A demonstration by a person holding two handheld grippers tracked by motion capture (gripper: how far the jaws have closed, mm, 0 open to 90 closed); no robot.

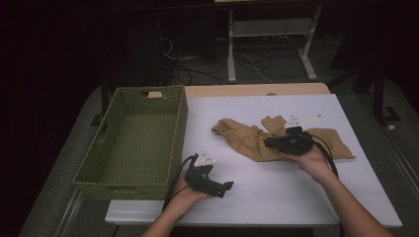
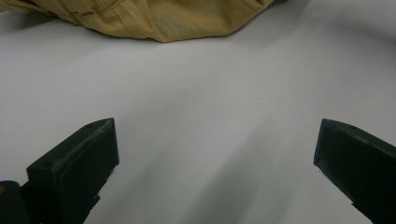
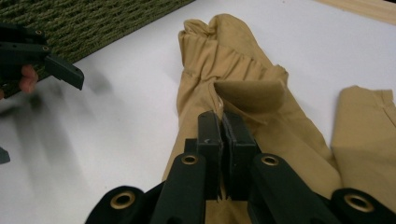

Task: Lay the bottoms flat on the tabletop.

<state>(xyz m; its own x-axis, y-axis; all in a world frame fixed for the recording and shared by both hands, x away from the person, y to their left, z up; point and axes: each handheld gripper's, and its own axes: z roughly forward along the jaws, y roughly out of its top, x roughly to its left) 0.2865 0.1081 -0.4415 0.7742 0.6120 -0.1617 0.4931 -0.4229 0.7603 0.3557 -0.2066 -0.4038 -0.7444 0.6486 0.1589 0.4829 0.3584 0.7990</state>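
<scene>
Table (image 1: 276,197): white top, with a bare wooden strip (image 1: 257,90) along its far edge.

Basket (image 1: 126,187): green, woven, rectangular, with handle slots. It stands on the left part of the table and nothing can be seen inside it.

Garment (image 1: 247,140): tan cloth, crumpled, lying right of the middle of the table, well apart from the basket. One bunched end points left toward the basket; the rest spreads right and passes under the right hand. In the right gripper view (image 3: 261,126) a small flap of it curls up just beyond the jaws. In the left gripper view its near edge (image 2: 154,18) lies across the top, well beyond the jaws.

Right gripper (image 1: 269,143): held over the middle of the garment, pointing left. In the right gripper view (image 3: 226,135) its two jaws are pressed together with a fold of the tan cloth pinched between them; a thin edge of cloth shows in the narrow slit.

Left gripper (image 1: 228,186): held low over the near part of the table, just right of the basket's near corner, pointing right. In the left gripper view (image 2: 215,163) its jaws stand wide apart with bare white table between them and hold nothing. It is near the garment without touching it.

Grey plate (image 1: 302,119): three-cornered, part of the right gripper, seen at the far side of the right hand.
</scene>
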